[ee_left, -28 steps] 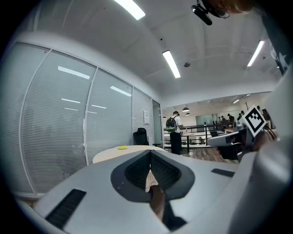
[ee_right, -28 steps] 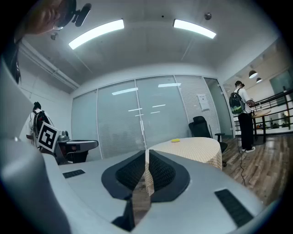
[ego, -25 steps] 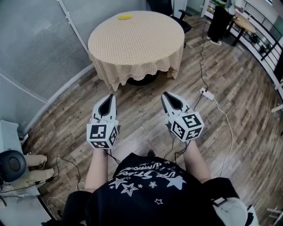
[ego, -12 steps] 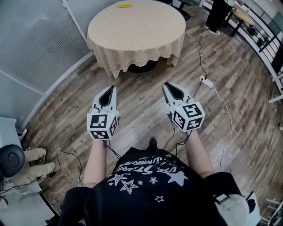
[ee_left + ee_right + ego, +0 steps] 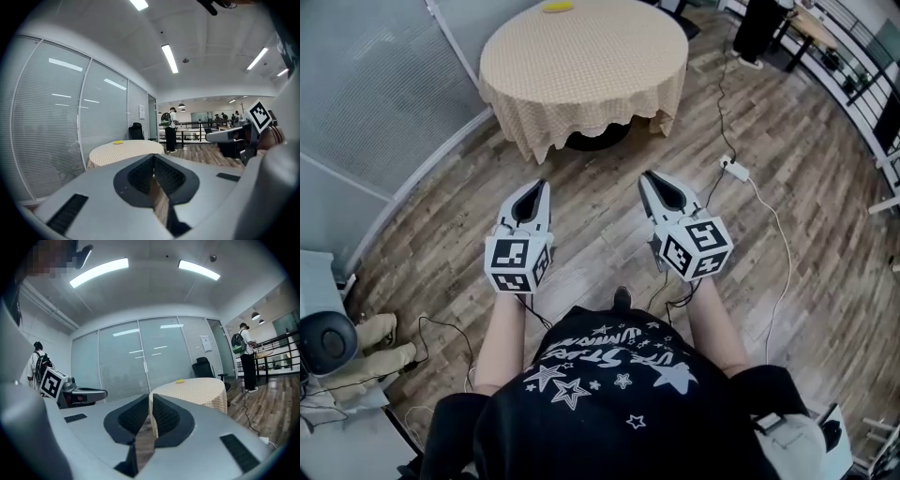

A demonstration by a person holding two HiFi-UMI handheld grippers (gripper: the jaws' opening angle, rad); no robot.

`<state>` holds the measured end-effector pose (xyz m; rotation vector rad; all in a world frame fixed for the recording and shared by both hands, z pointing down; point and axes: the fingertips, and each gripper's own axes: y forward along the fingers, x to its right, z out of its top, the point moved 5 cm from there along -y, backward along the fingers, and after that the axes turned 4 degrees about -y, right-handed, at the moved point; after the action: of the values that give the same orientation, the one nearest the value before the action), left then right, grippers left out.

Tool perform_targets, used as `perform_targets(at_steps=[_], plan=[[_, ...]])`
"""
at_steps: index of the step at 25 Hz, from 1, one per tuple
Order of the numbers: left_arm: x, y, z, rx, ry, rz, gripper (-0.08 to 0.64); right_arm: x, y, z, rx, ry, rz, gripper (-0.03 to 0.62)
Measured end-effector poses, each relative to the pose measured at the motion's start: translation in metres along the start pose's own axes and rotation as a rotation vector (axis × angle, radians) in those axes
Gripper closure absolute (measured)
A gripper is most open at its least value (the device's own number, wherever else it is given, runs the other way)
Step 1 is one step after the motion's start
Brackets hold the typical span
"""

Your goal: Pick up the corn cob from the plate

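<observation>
A small yellow thing (image 5: 558, 6), too far off to make out as cob or plate, lies at the far edge of a round table with a beige checked cloth (image 5: 581, 66). It also shows as a yellow spot (image 5: 118, 142) in the left gripper view and as a yellow spot (image 5: 180, 381) in the right gripper view. My left gripper (image 5: 543, 185) and right gripper (image 5: 644, 175) hang side by side over the wooden floor, well short of the table. Both point toward it, shut and empty.
Frosted glass walls (image 5: 384, 84) curve along the left. A white power strip and cable (image 5: 733, 169) lie on the floor to the right of the table. A dark office chair (image 5: 205, 367) stands behind the table. A person with a backpack (image 5: 168, 124) stands by a railing far back.
The table has slid up the head view, and the yellow thing now sits at its top edge. Both grippers have shifted slightly and stay shut.
</observation>
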<state>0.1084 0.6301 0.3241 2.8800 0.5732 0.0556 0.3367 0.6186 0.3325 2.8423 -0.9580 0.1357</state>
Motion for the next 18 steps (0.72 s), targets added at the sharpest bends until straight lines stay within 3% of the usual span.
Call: perform_targets(at_steps=[4, 12, 18], plan=[[0.004, 0.013, -0.003, -0.019, 0.000, 0.018, 0.554, 0.021, -0.003, -0.003, 0.043, 0.047, 0.023, 0.546], [0.018, 0.030, -0.006, -0.020, -0.023, 0.067, 0.554, 0.069, 0.008, -0.017, 0.009, 0.088, 0.033, 0.546], [-0.019, 0.046, -0.004, -0.007, -0.041, 0.097, 0.554, 0.074, 0.045, -0.022, -0.018, 0.069, 0.027, 0.546]])
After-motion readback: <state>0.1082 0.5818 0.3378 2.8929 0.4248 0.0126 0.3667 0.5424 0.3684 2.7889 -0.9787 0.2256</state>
